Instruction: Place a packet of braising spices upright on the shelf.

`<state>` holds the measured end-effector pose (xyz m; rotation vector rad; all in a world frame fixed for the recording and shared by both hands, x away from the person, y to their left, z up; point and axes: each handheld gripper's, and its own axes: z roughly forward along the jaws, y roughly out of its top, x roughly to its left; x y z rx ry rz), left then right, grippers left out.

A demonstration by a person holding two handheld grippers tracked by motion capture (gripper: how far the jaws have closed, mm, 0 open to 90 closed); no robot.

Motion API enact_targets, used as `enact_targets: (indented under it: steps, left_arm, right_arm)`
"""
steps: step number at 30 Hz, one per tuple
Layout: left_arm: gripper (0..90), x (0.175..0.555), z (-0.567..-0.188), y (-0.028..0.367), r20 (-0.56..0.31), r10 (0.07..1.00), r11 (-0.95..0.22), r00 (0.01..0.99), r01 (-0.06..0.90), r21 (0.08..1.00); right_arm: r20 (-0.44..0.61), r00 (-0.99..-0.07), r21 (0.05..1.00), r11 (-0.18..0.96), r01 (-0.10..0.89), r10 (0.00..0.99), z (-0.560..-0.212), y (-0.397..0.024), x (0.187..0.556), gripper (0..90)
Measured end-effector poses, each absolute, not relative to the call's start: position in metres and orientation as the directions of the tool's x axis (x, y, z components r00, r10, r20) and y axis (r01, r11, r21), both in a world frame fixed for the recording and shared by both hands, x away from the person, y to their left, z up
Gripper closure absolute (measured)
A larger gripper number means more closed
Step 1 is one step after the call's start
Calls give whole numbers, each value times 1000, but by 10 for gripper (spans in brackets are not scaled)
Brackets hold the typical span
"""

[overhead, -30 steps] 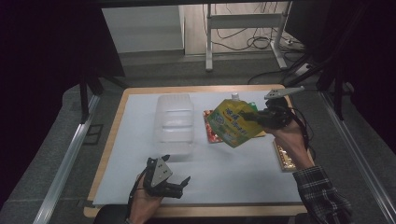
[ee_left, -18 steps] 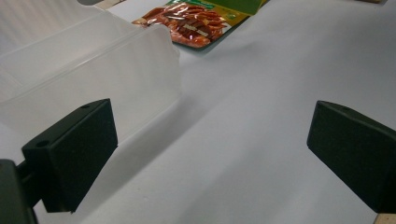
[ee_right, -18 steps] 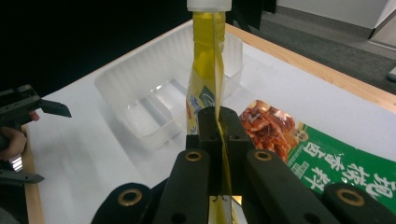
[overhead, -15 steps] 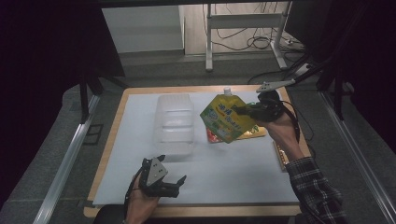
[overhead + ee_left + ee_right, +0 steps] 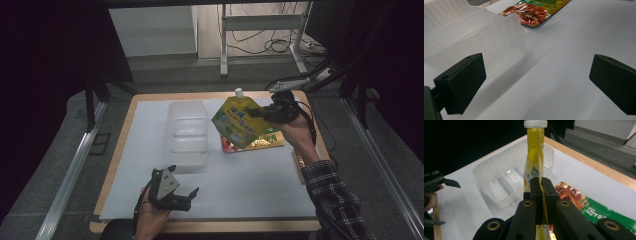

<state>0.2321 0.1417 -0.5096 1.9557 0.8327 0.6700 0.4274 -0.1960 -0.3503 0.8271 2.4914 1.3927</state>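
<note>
My right gripper (image 5: 257,114) (image 5: 540,185) is shut on a yellow spouted pouch (image 5: 238,121) (image 5: 534,162) with a white cap, held in the air above the table, right of a clear plastic container (image 5: 187,131) (image 5: 509,178). Under the pouch a red and green snack packet (image 5: 257,141) (image 5: 584,205) (image 5: 534,11) lies flat on the white mat. My left gripper (image 5: 189,197) (image 5: 536,80) rests low near the front edge with its jaws wide apart and nothing between them; the container (image 5: 471,42) stands just ahead of its left jaw.
A white mat (image 5: 250,185) covers the wooden table (image 5: 150,96), whose rim shows all round. A gold packet (image 5: 301,162) lies at the right edge beside my right forearm. Dark floor and a metal stand (image 5: 260,30) lie beyond the far edge.
My right gripper has carried the yellow pouch to the left and slightly up, toward the container, and the pouch has turned more upright. My left gripper has stayed where it was.
</note>
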Motion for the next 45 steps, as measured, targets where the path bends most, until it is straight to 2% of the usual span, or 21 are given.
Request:
enact_targets:
  steps: [45]
  left_arm:
    - [0, 238, -508, 153, 107, 787, -359, 608, 310, 880]
  right_arm:
    - [84, -866, 838, 434, 329, 494, -334, -123, 503, 892]
